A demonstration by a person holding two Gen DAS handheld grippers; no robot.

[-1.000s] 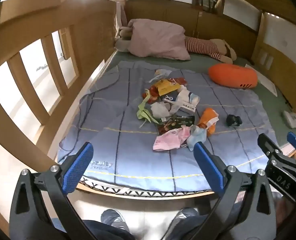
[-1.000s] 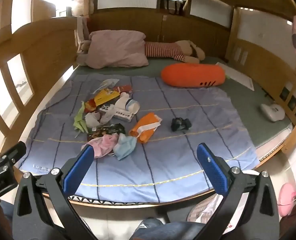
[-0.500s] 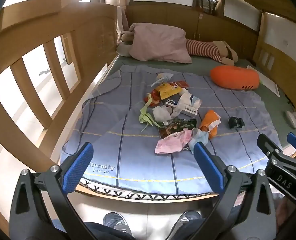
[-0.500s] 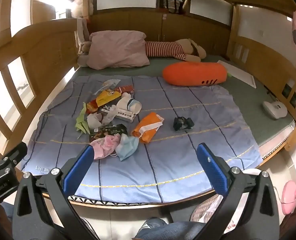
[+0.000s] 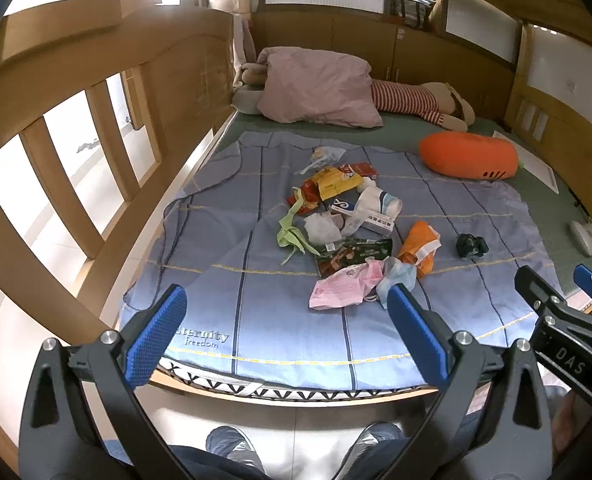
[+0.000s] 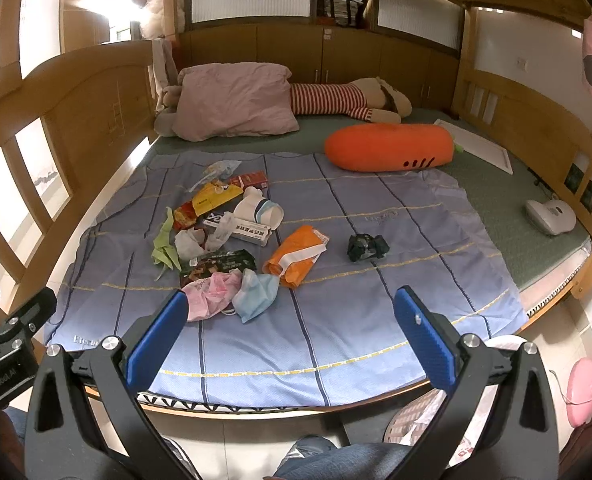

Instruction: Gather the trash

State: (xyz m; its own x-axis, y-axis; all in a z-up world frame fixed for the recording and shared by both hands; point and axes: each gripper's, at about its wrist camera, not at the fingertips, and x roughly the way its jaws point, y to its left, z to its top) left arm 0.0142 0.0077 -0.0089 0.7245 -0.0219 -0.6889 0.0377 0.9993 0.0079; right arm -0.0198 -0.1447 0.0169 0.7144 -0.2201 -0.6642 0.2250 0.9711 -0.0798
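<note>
Pink bag (image 6: 210, 294) and blue mask (image 6: 256, 294) at trash pile's (image 5: 347, 224) 6 o'clock edge, mid blue blanket (image 6: 335, 320) on bed, black crumpled item (image 6: 367, 247) at pile's 3 o'clock, left tool (image 5: 288, 336) gaping empty, right tool (image 6: 292, 336) gaping empty, both short of bed edge, orange carrot cushion (image 6: 389, 147) at 1 o'clock

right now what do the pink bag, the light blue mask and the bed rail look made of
Pink bag: thin glossy plastic, crinkled, probably.
Light blue mask: soft matte nonwoven fabric, limp folds, seemingly.
Bed rail: light wood with a smooth satin finish.
</note>
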